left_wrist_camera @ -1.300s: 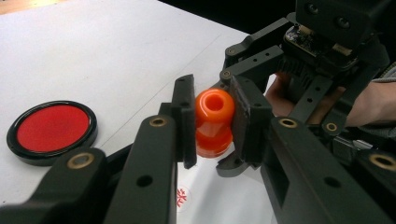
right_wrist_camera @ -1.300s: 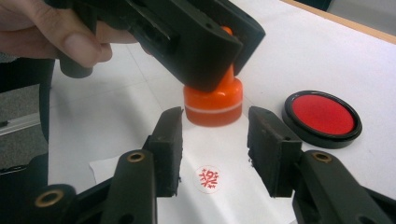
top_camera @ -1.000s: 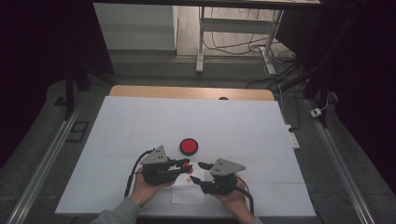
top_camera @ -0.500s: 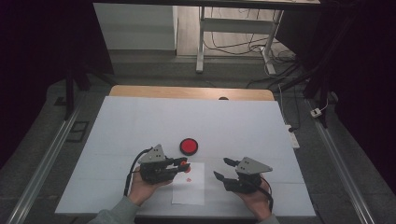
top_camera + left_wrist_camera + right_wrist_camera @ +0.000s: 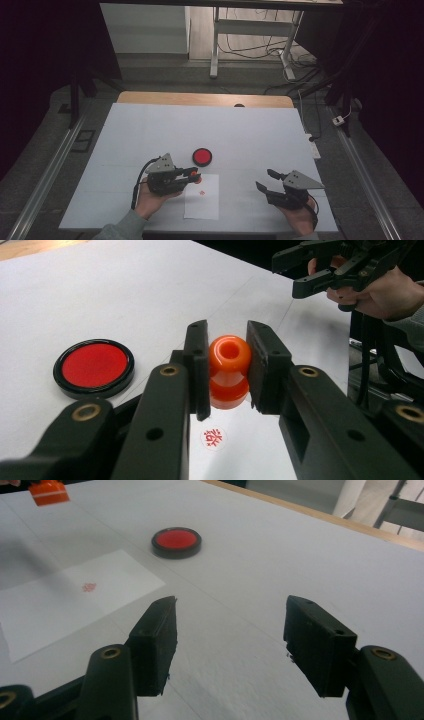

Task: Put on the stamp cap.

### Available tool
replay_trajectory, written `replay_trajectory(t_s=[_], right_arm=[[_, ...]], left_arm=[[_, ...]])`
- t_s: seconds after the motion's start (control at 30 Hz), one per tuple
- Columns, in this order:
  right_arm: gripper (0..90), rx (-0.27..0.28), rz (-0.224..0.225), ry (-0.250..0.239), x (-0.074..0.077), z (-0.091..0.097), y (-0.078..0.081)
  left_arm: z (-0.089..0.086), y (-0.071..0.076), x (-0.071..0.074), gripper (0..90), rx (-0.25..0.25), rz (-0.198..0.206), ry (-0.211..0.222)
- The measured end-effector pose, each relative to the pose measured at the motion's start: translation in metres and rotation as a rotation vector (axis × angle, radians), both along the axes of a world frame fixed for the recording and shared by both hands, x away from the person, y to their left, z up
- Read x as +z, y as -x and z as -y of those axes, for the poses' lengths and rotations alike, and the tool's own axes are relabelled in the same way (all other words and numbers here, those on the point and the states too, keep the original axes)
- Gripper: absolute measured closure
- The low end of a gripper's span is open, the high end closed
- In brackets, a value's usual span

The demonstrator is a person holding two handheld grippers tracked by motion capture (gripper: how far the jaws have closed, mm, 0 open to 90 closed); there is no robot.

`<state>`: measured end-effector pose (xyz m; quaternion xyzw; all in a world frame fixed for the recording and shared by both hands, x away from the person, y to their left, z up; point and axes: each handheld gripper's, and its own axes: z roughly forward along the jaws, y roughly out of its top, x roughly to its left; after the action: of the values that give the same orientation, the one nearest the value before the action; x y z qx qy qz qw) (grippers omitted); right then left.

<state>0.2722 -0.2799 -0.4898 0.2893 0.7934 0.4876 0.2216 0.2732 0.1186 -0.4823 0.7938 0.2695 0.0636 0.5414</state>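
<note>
Comparing this moment with a second ago, we find the right tongs [image 5: 266, 181] have left the sheet of paper [image 5: 202, 204] and now stand well to the right of it, over bare table [image 5: 250, 130]. A red mark [image 5: 201, 193] shows on the paper, so we judge the stamping done and the steadying grip no longer needed. The right tongs' jaws have just been opening; they stand well apart with nothing between them, touching nothing. The left tongs [image 5: 227, 371] are clamped on the orange stamp [image 5: 229, 371], pads pressed to both its sides, held just above the paper's upper left corner, with the mark just below it in the left gripper view. The round red ink pad [image 5: 202, 156] lies on the table just beyond the paper. We judge the stamp free to return there.
</note>
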Motion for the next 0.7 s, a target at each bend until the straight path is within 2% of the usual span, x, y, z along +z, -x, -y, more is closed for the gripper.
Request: replay_trajectory(t_s=[0.3, 0.7], right_arm=[[37.8, -0.047, -0.021, 0.019, -0.007, 0.024, 0.0], [37.8, -0.04, -0.033, 0.022, -0.009, 0.025, -0.001]], left_arm=[[-0.003, -0.002, 0.0, 72.8, 0.003, -0.007, -0.001], [-0.006, -0.004, 0.001, 72.8, 0.013, -0.007, -0.002]])
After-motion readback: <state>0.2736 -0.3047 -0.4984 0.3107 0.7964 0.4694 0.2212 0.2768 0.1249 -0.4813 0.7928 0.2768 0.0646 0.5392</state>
